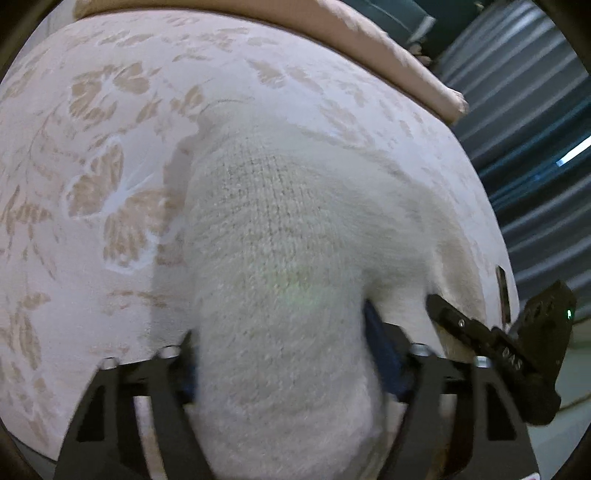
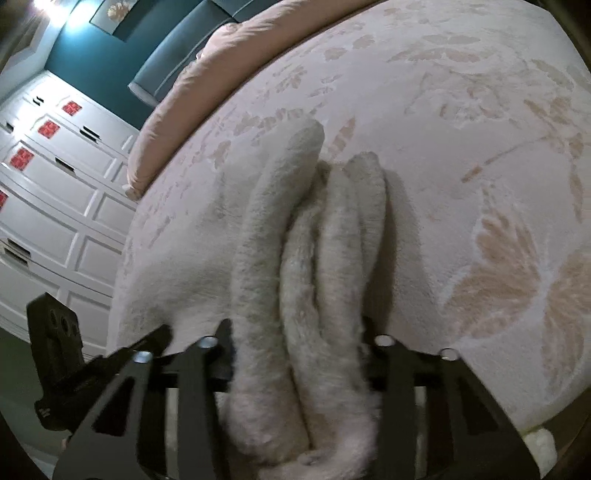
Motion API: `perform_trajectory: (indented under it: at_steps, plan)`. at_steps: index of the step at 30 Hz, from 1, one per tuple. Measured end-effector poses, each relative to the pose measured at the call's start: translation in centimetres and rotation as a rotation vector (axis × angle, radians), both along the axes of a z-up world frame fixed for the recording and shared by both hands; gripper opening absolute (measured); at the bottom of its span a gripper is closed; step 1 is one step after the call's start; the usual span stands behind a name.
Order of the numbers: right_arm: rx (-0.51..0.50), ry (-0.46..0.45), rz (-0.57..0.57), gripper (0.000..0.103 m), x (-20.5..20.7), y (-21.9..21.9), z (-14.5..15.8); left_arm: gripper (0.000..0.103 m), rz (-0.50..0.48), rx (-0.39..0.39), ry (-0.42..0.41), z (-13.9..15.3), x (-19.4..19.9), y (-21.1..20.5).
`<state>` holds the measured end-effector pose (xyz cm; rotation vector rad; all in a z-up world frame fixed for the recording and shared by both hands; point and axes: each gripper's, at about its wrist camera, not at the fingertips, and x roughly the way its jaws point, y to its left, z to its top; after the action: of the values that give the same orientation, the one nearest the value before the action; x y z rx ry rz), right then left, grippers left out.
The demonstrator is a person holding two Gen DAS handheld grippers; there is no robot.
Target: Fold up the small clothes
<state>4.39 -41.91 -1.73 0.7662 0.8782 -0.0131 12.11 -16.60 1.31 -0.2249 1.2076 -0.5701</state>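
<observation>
Right up against both lenses is a fuzzy white knitted garment (image 1: pixel 280 266), some kind of small sweater-ish piece, hard to say exactly what. Left gripper (image 1: pixel 280 350) has its two fingers closed in on a thick wad of it, blue pads pressed into the knit on either side. Right gripper (image 2: pixel 299 362) is doing the same thing from its side, clamped on a bunch of lengthwise folds (image 2: pixel 314 240) that run away from the camera like three or four fat rolls.

The garment is sitting on a bed, on a pale pinkish bedspread (image 1: pixel 92 192) with big tan flower and leaf patterns woven in. Along the far edge there's a plain peach-colored duvet or blanket roll (image 2: pixel 177 96) lying on top of the spread. In the right wrist view you get the room: teal wall (image 2: pixel 85 62), a framed picture (image 2: pixel 114 11) up high, a bright lamp glare in the corner, and white panelled wardrobe doors (image 2: pixel 55 177) with little red square insets. The left wrist view shows dark blue pleated curtains (image 1: pixel 535 147) off to the right, plus the other gripper's black body (image 1: pixel 517 350) poking in at the edge.

Stuff I can't make out: the fingertips are mostly buried in the knit, the garment's lower end is cut off by the frame in both views, and everything's a bit motion-blurred.
</observation>
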Motion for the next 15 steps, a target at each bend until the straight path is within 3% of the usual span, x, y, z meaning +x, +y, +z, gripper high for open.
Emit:
perform_trajectory:
  at_steps: [3,8,11,15]
  plan:
    - [0.044,-0.021,-0.027,0.033,-1.7,-0.1,1.2,0.044,-0.045,-0.048,-0.002,1.5,-0.7,0.3]
    - [0.024,-0.086,-0.069,0.033,-5.9,0.5,5.0,0.040,-0.117,-0.153,-0.004,4.5,-2.8,0.1]
    - [-0.026,-0.150,-0.094,0.033,-8.3,0.9,8.5,0.040,-0.163,-0.216,-0.037,7.1,-4.3,-0.5]
    - [-0.118,-0.294,-0.112,0.033,-10.5,2.0,15.3,0.040,-0.206,-0.319,-0.156,13.0,-5.9,0.2]
